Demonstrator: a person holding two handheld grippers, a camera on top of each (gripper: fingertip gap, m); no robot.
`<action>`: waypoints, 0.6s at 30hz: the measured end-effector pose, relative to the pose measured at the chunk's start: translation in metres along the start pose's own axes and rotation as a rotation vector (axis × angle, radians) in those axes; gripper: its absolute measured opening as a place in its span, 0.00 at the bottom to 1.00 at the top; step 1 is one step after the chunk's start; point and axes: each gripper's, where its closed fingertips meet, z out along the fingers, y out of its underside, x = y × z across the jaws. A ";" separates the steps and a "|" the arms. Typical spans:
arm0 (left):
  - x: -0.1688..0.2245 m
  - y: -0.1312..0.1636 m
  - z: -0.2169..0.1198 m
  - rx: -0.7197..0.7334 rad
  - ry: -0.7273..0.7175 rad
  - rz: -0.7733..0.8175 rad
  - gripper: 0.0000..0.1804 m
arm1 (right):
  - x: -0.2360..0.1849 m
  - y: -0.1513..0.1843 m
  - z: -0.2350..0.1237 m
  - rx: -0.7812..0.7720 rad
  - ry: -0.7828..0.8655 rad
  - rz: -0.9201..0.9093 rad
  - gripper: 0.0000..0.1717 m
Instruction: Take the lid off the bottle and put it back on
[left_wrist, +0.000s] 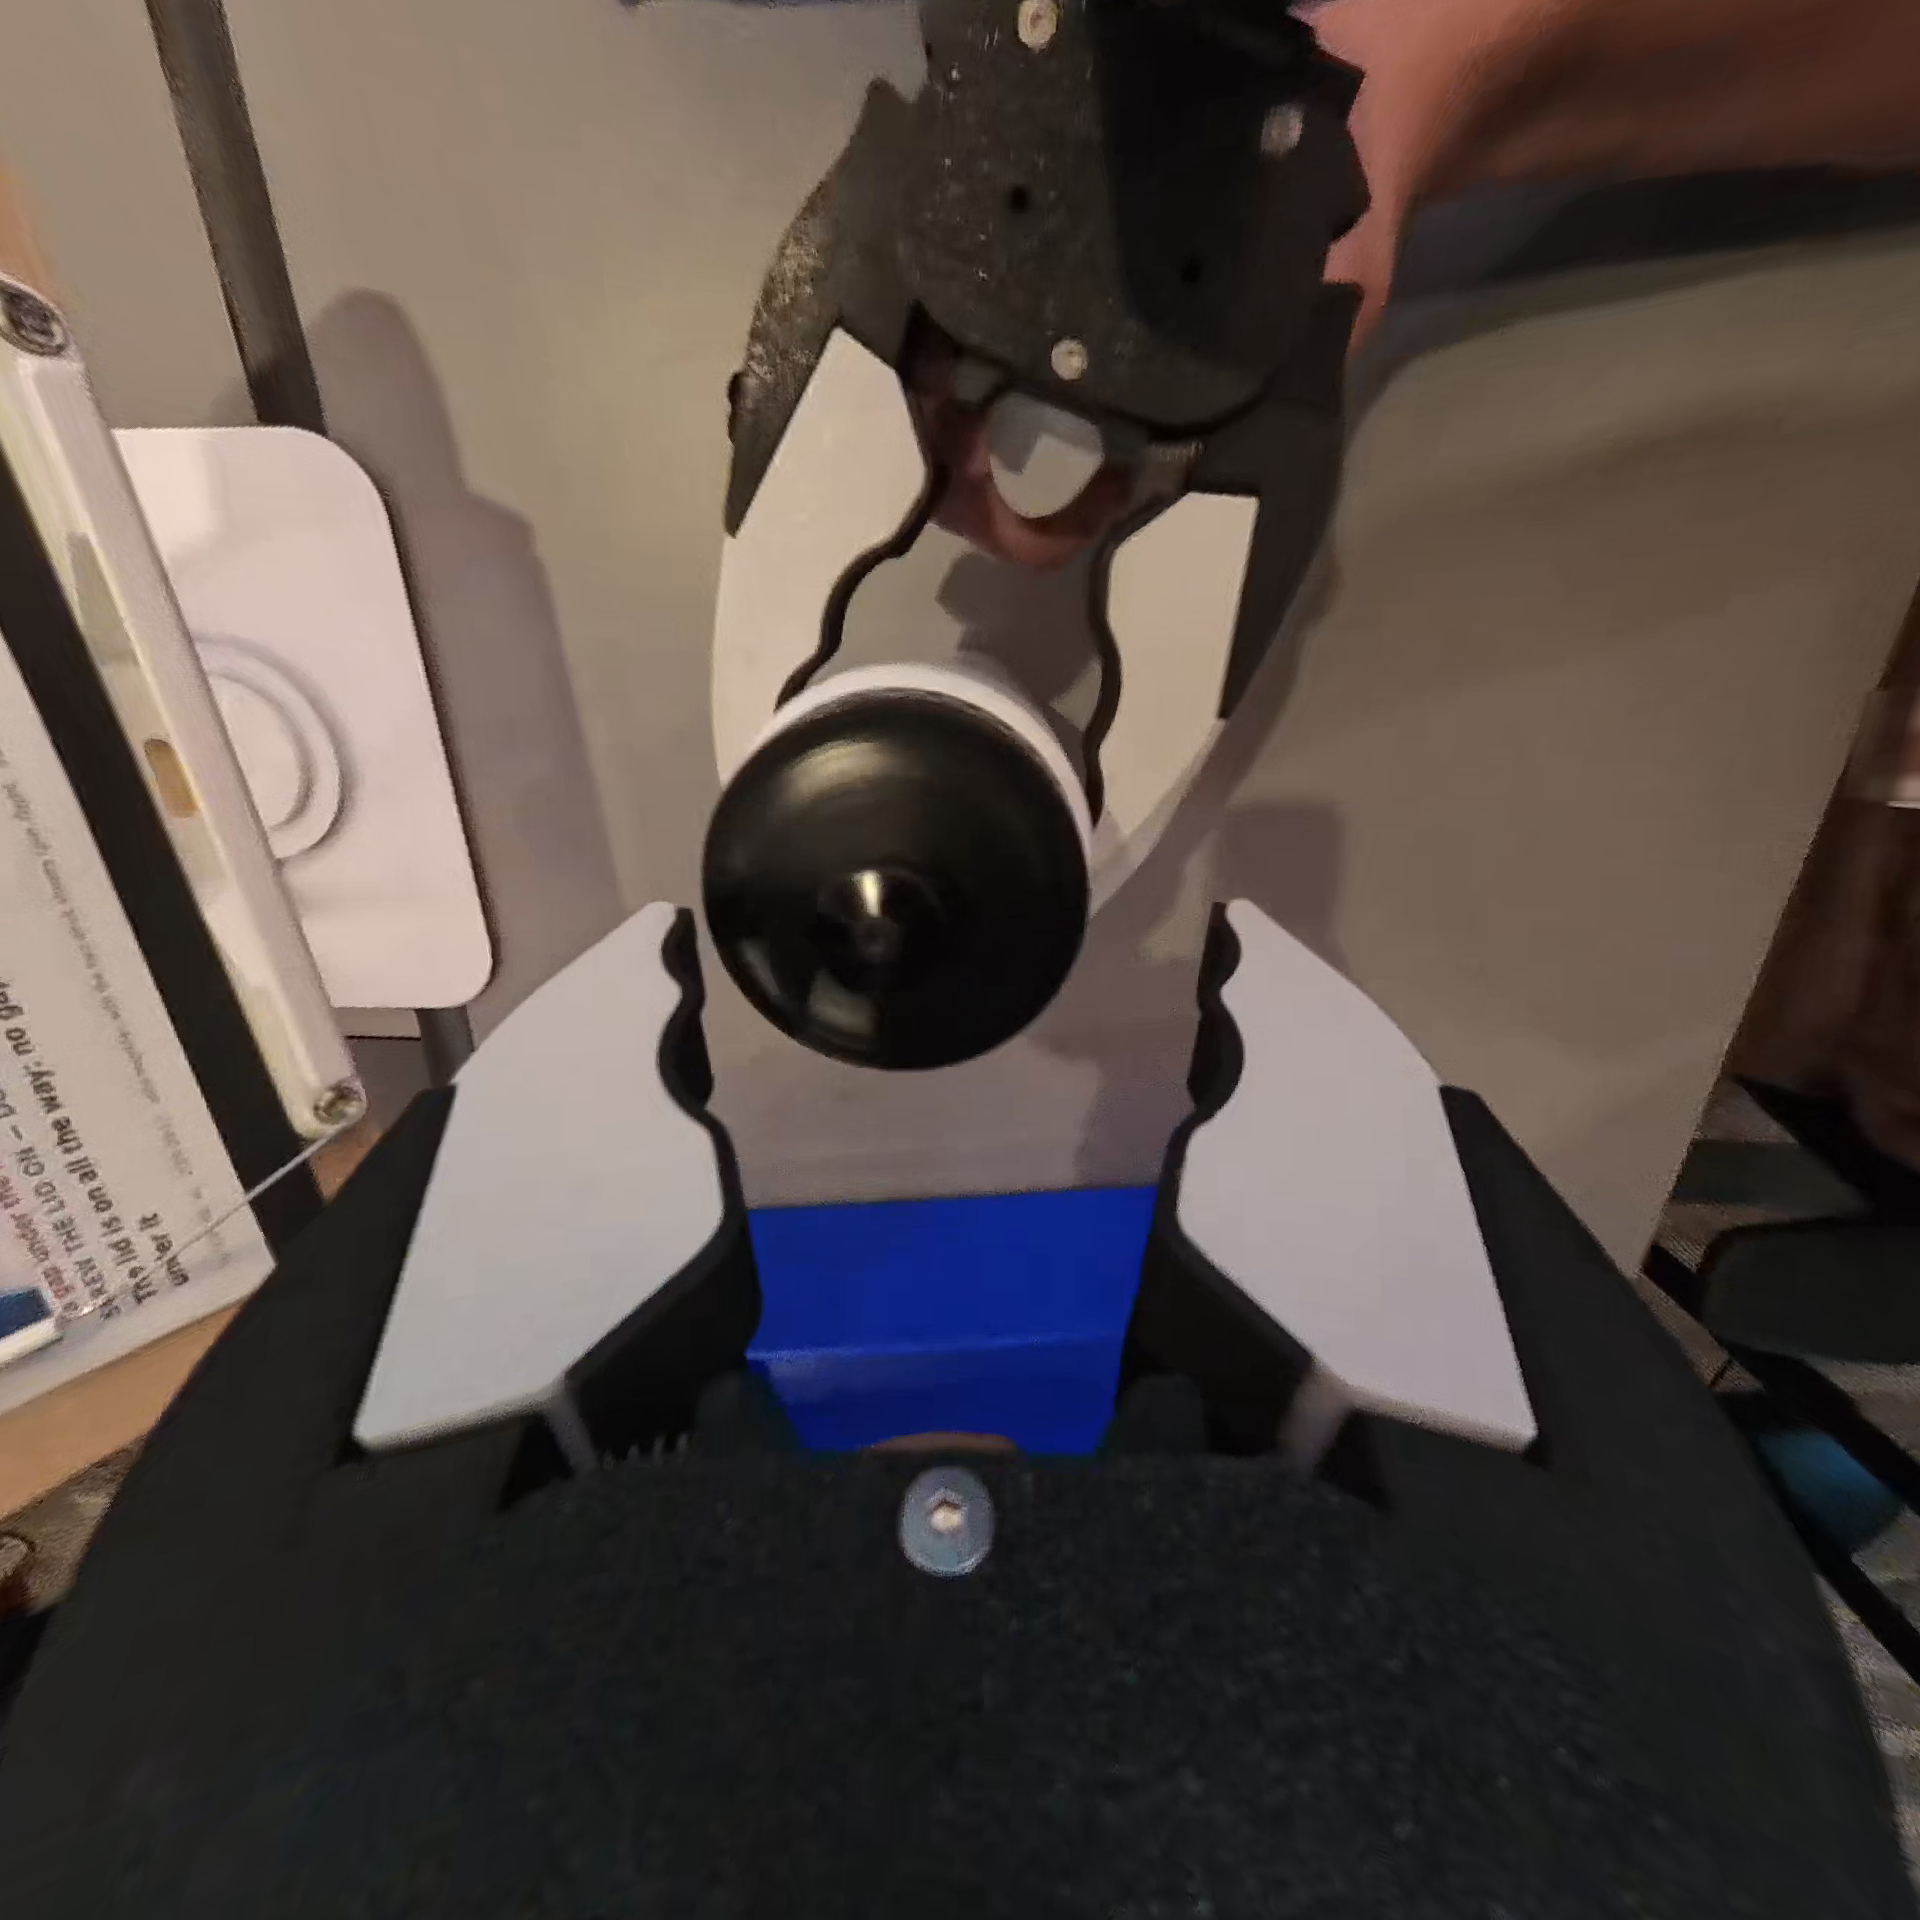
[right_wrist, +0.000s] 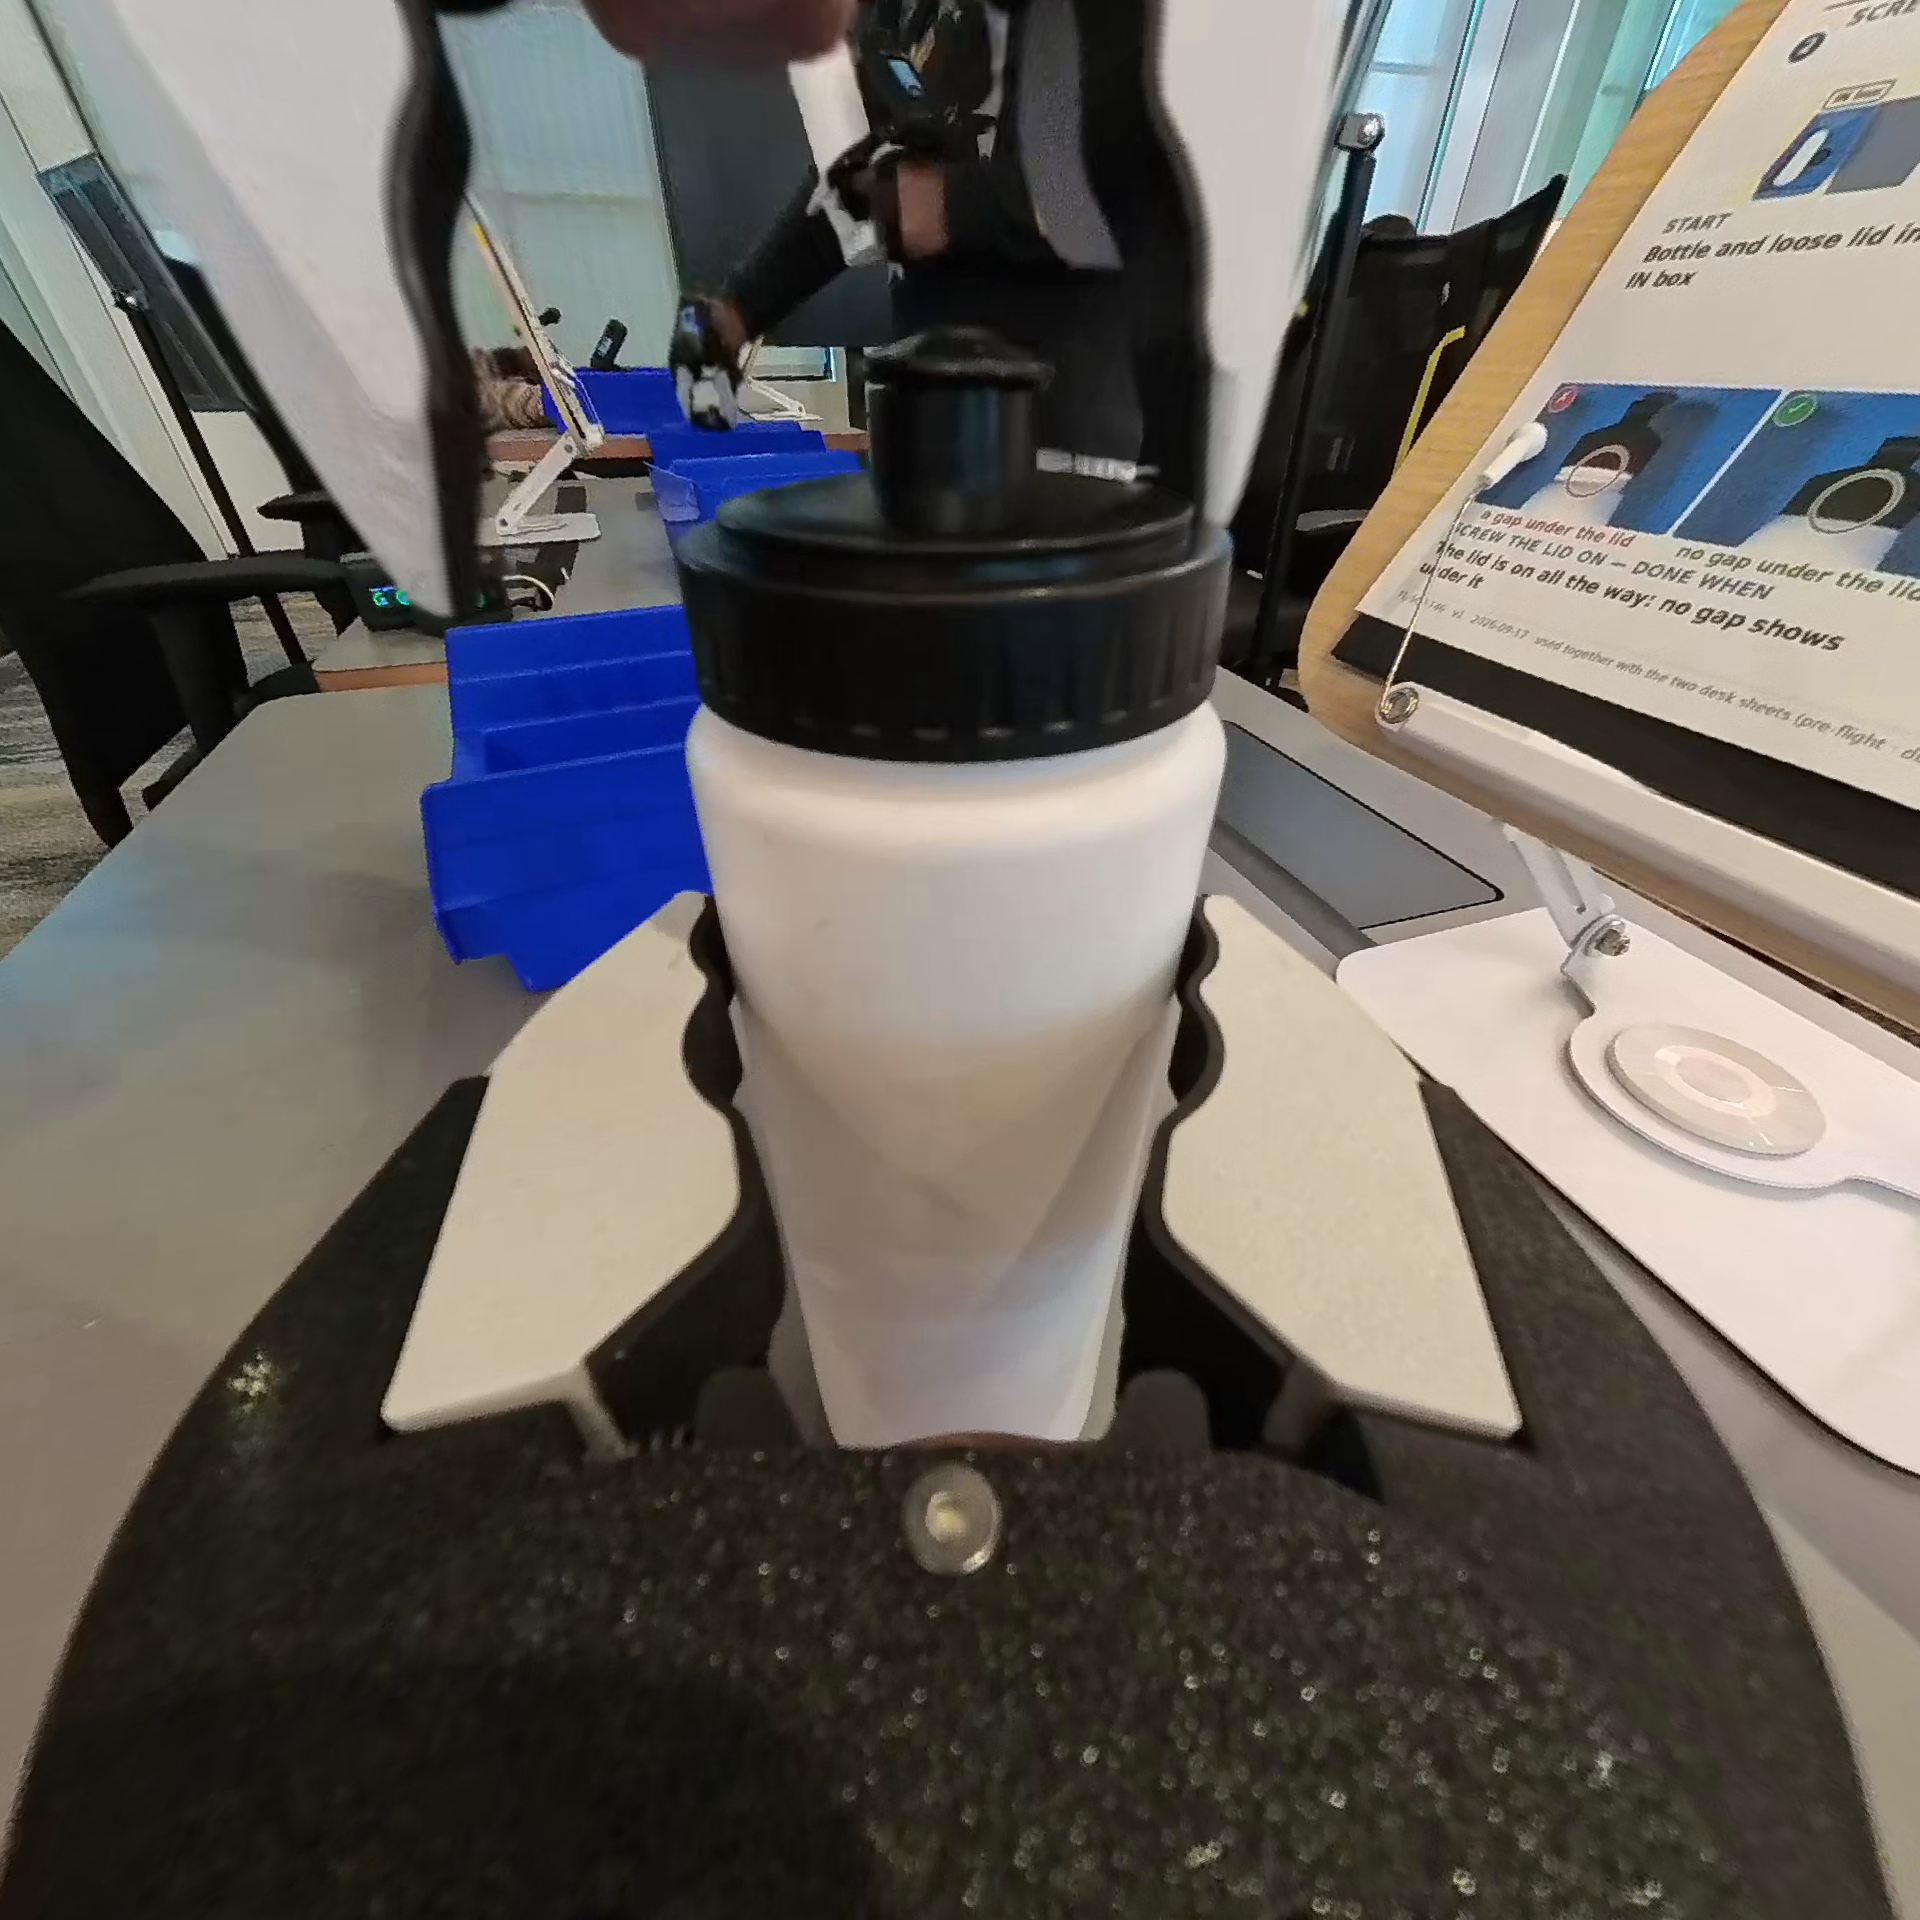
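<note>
- Bottle (right_wrist: 956, 987): it is white and stands up straight, right between the two fingers of the right gripper (right_wrist: 951, 997). The black wavy pads press on both of its sides, so this gripper is clamped on it. In the left wrist view the bottle is seen from the top, with the right gripper reaching in from the far side.
- Table (right_wrist: 208, 883): it is grey and lies under and behind the bottle.
- Left gripper (left_wrist: 951, 997): it hangs above the bottle and looks down on it. Its fingers are wide apart and hold nothing. One pad (left_wrist: 686, 997) sits just beside the edge of the lid, and the other pad is well away from it.
- Sheet (right_wrist: 1662, 416): a board with pictures and writing leans on a stand, to the right of the bottle.
- Bins (right_wrist: 561, 790): blue bins stand on the table behind the bottle, on its left. What is in them cannot be seen.
- Lid (right_wrist: 956, 623): it is black and sits on top of the bottle. A small spout (right_wrist: 951, 436) sticks up from its middle.
</note>
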 end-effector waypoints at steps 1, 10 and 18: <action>-0.005 0.001 0.004 -0.008 -0.013 0.005 0.51 | 0.000 0.000 0.000 -0.001 0.000 0.000 0.48; -0.006 0.004 0.018 -0.059 -0.020 -0.119 0.43 | -0.001 0.001 0.001 -0.003 -0.006 -0.004 0.48; -0.006 0.004 0.017 -0.090 -0.109 -0.718 0.43 | 0.000 0.001 0.002 -0.011 0.008 -0.002 0.48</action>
